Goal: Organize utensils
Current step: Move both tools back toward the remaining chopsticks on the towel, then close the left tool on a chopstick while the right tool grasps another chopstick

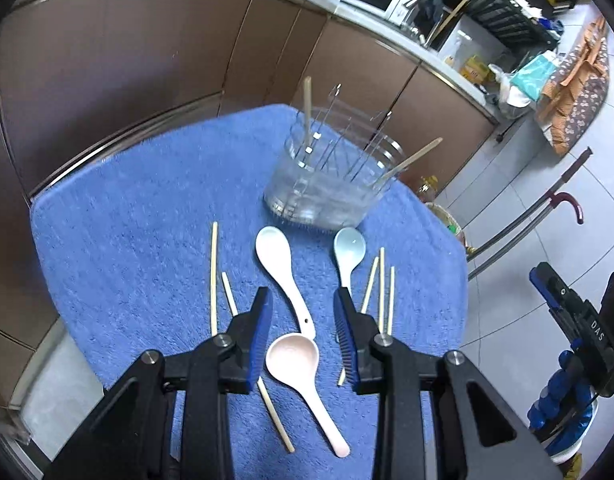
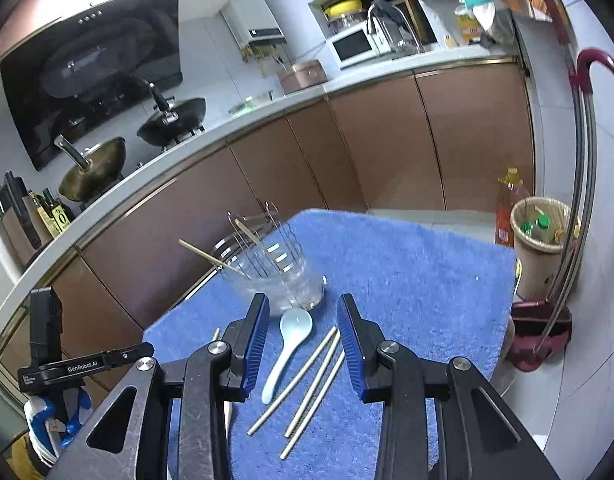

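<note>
A clear utensil holder [image 1: 323, 176] [image 2: 275, 280] with wire dividers stands on a blue towel [image 1: 127, 240] [image 2: 407, 280], two chopsticks leaning in it. In front of it lie a white spoon [image 1: 285, 276], a light blue spoon [image 1: 349, 252] [image 2: 291, 344], a pink spoon [image 1: 299, 368] and several loose chopsticks [image 1: 381, 288] [image 2: 311, 376]. My left gripper [image 1: 303, 296] hovers open over the white spoon's handle, holding nothing. My right gripper [image 2: 303, 308] hovers open above the light blue spoon and three chopsticks, also holding nothing.
Brown kitchen cabinets [image 1: 127, 60] run behind the table. A waste bin [image 2: 541, 236] and an oil bottle [image 2: 509, 208] stand on the floor past the towel's right edge. A blue-gloved hand [image 1: 563, 392] holds the other gripper's body at the right.
</note>
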